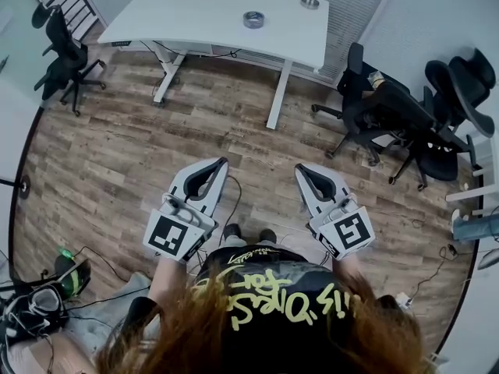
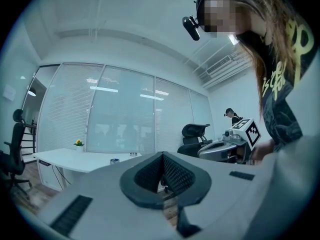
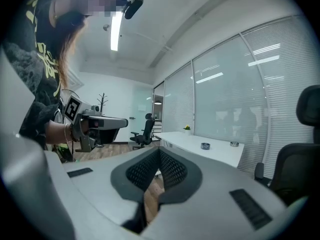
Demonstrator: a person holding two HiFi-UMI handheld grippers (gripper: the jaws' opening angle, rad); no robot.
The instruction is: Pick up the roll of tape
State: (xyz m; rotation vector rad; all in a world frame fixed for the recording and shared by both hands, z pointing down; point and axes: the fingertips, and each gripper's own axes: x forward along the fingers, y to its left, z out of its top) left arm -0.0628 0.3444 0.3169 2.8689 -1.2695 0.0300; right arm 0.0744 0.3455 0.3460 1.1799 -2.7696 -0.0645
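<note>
Long hair and a black shirt with yellow lettering (image 1: 273,294) fill the bottom of the head view, closest of all. Just beyond, the person holds out the left hand-held gripper (image 1: 221,164) and the right hand-held gripper (image 1: 301,170) side by side over the wooden floor (image 1: 117,154), the tips angled slightly toward each other. Each gripper's own view shows its two dark ribbed pads pressed together with nothing between them - both are fully closed and empty.

The roll of tape (image 1: 253,19) lies flat on the white surface (image 1: 187,14) at 12 o'clock, well apart from both grippers. A small round metal dish (image 1: 309,2) sits near it at 1 o'clock, close to the surface's far edge, and the left gripper view shows a little pot of yellow flowers (image 2: 78,143) on the same surface. Black office chairs (image 1: 390,107) cluster at 2 o'clock - another black chair (image 1: 66,53) stands at 10 o'clock. Tangled cables and gear (image 1: 39,302) lie on the floor at 8 o'clock.
</note>
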